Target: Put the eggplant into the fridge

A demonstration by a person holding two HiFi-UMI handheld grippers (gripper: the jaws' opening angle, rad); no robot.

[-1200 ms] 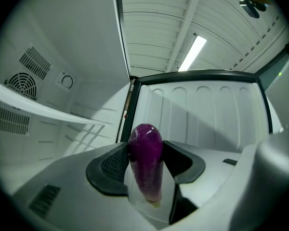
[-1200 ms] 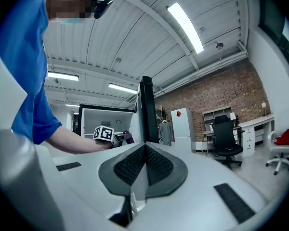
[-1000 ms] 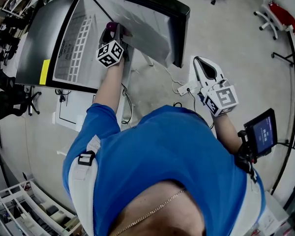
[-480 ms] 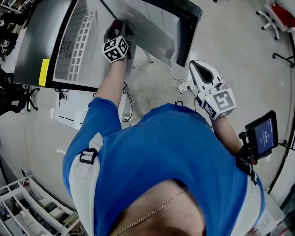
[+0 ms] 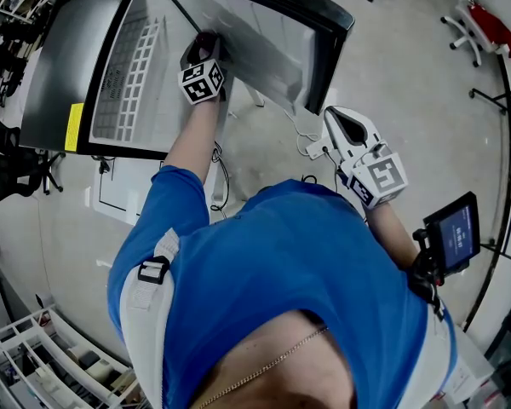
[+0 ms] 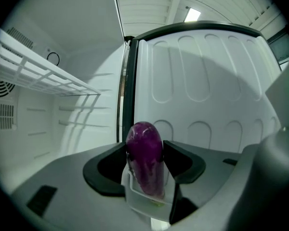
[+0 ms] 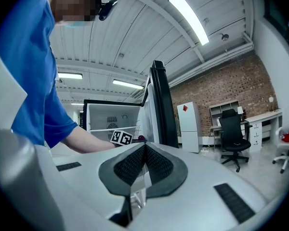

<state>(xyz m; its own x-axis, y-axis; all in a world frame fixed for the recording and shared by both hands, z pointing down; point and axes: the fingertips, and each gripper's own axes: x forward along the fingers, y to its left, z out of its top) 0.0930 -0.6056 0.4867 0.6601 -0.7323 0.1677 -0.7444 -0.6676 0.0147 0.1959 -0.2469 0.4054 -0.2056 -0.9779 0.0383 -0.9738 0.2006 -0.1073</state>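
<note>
Eggplant (image 6: 143, 143) is pinched in my left tongs (image 6: 145, 153) at the open fridge (image 6: 82, 105) mouth, lower than its wire shelf (image 6: 43, 73). My right tongs (image 7: 143, 150) are pressed together, empty.

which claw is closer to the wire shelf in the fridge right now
Left. The left claw, shut on the eggplant, is at the open fridge's mouth near the wire shelf; the right claw, shut and empty, is outside by the door's edge.

No readable text anywhere, honestly. Yellow sticker (image 5: 74, 127) on the fridge (image 5: 60, 66) top, 9 o'clock in the head view, is too small to read; same for the blue screen (image 5: 454, 233) at 4 o'clock. White cabinet (image 7: 190, 129) just carries a red diamond (image 7: 185, 108).
</note>
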